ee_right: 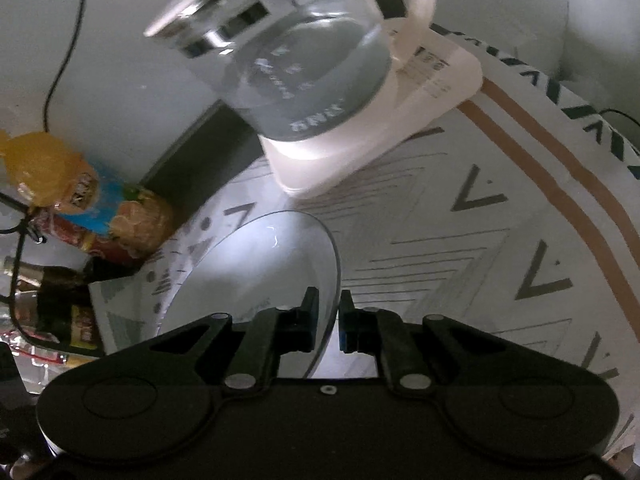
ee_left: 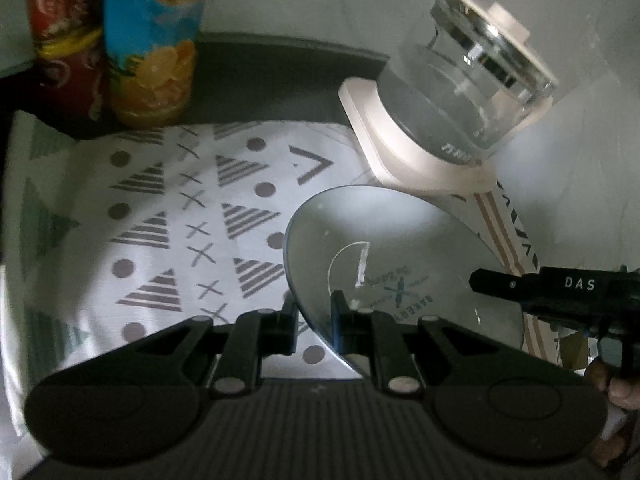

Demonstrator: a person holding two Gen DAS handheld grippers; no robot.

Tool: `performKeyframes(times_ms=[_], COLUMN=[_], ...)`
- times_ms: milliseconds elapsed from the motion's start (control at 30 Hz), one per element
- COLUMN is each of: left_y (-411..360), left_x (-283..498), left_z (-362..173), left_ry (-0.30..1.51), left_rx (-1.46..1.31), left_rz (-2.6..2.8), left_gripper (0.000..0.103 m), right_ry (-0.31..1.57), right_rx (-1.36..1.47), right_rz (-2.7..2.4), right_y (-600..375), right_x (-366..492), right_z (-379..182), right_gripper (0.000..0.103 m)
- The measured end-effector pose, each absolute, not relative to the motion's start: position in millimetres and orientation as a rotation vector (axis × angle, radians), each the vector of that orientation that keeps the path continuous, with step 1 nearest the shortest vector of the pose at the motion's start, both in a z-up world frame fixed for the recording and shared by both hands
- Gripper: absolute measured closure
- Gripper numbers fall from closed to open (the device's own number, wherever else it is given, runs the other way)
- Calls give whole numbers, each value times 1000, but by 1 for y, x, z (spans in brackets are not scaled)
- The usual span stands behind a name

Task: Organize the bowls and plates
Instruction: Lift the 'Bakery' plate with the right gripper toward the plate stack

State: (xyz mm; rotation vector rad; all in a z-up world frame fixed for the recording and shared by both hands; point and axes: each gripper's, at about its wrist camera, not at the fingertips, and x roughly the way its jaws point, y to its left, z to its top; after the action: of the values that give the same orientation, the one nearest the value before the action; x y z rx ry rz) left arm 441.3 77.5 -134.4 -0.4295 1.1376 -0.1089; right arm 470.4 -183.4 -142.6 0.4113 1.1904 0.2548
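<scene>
A clear grey glass plate (ee_left: pixel 400 248) with a printed bakery mark is held over the patterned cloth (ee_left: pixel 168 216). My left gripper (ee_left: pixel 314 316) is shut on the plate's left rim, which runs between its two black fingers. My right gripper (ee_right: pixel 328 314) is shut on the opposite rim of the same plate (ee_right: pixel 248 276). In the left wrist view the right gripper (ee_left: pixel 480 282) reaches in from the right edge, with part of a hand below it.
A glass kettle (ee_left: pixel 460 96) stands on its white base (ee_left: pixel 400 152) just behind the plate. Two snack cans (ee_left: pixel 152 48) stand at the cloth's far left. In the right wrist view, bottles (ee_right: pixel 60 292) lie at the left and a black cable (ee_right: pixel 68 40) hangs on the wall.
</scene>
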Motion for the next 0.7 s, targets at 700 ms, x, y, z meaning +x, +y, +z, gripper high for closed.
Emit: performKeyframes(times_ms=[700], left_y=[149], left_x=[356], left_z=[-88], left_ry=[1026], left_rx=[-480], left_rz=[36], left_gripper=[89], right_ry=[1138], right_rx=[347], right_rz=[435], right_y=[-111], right_x=[422], right_z=[-101], right_gripper=[93])
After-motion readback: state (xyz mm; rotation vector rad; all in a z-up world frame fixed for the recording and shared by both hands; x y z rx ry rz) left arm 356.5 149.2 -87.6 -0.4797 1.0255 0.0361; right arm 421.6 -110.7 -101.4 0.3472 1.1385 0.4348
